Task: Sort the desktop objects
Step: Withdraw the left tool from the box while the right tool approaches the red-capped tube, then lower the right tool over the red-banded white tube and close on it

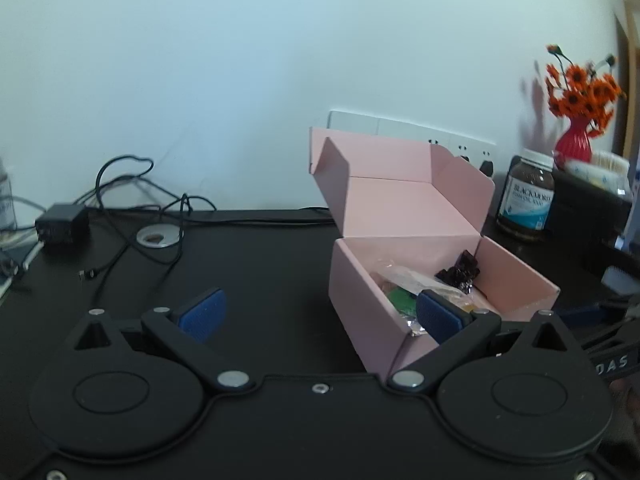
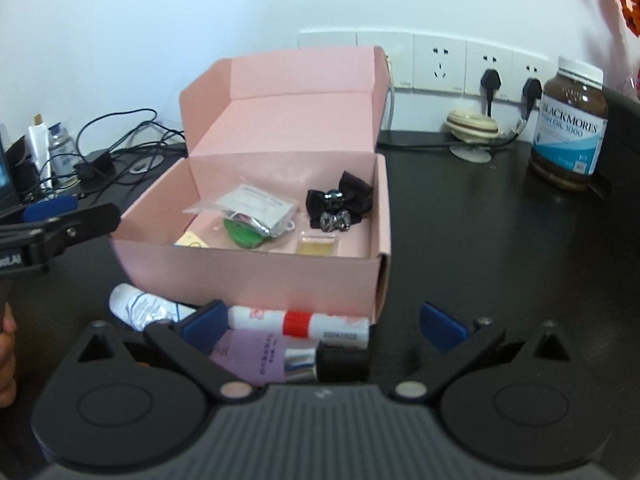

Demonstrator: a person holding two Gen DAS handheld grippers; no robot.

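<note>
An open pink cardboard box stands on the black desk, lid up; it also shows in the left wrist view. Inside lie a clear plastic bag, a green item, a black bow hair clip and a small clear case. In front of the box lie a white tube with a red band, a white bottle, a purple packet and a black cap. My right gripper is open above these. My left gripper is open and empty, straddling the box's left wall.
A brown Blackmores jar stands at the back right by wall sockets with plugged cables. A tangle of black cables and an adapter lies at the back left. A red vase with orange flowers stands far right.
</note>
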